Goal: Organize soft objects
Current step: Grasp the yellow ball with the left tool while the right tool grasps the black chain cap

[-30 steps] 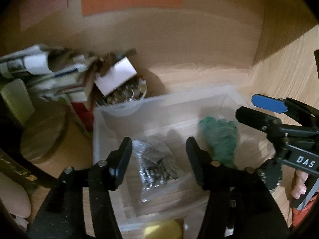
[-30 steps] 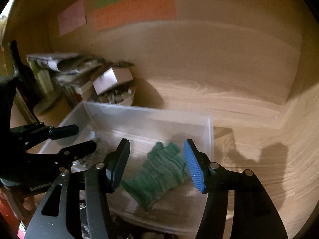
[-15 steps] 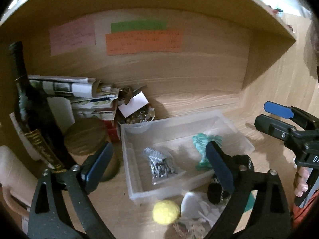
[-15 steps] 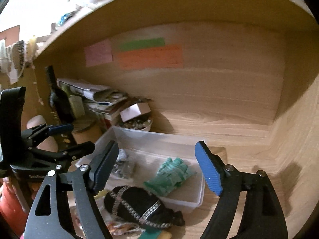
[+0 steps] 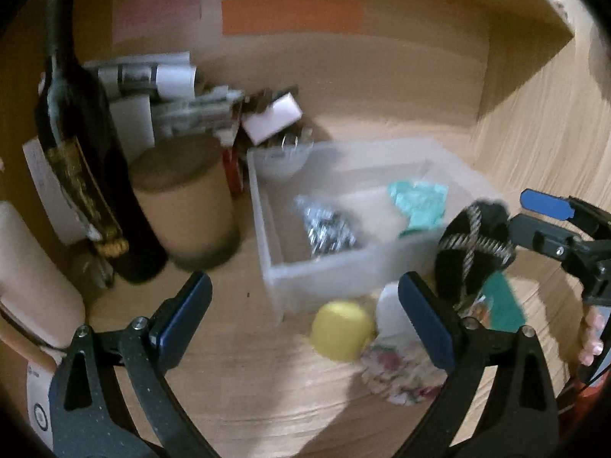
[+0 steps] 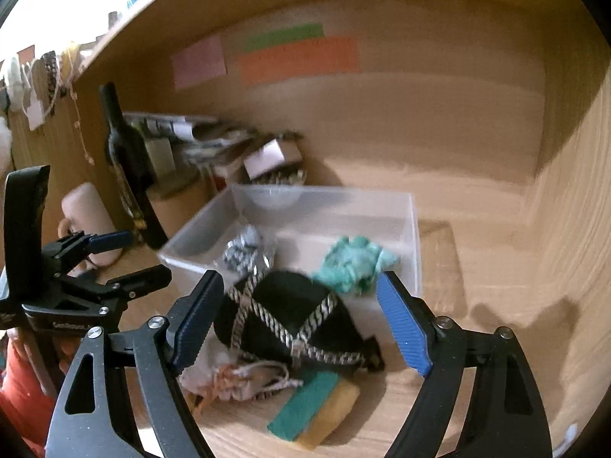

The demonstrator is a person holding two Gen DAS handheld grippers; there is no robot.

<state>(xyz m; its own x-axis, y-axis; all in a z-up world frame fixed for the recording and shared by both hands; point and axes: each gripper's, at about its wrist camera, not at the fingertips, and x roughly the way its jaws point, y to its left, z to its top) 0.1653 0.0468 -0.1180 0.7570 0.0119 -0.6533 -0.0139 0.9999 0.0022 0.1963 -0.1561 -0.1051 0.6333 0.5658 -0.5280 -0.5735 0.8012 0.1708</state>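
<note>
Inside a light wooden shelf alcove [image 6: 439,122], a clear rectangular plastic bin [image 5: 328,271] sits on the floor of the shelf, holding a crumpled teal-green knit glove [image 5: 420,202] toward its right end and a small clear bag of dark metallic bits [image 5: 328,225] near its middle. To the left of the bin stand a dark glass wine bottle [image 5: 80,145] and a tan cardboard cylinder with a brown lid [image 5: 183,194], with a stack of folded newspapers [image 5: 172,91] behind them. Just outside the bin's near right corner lies a heap of soft items: a black fabric pouch crossed with silver-and-black braided cord [image 6: 298,320] on top, a pale floral cloth [image 5: 397,370] and a green-and-yellow kitchen sponge [image 6: 317,408] below it, and a small yellow ball [image 5: 341,328] beside them. The right gripper [image 6: 301,324] hovers with its blue-padded jaws spread wide on either side of the black pouch, not closed on it. The left gripper [image 5: 305,320] hangs above the bare shelf floor in front of the bin, its jaws also wide apart and holding nothing. Pink, green and orange paper notes [image 6: 298,57] are stuck on the back wall.
</note>
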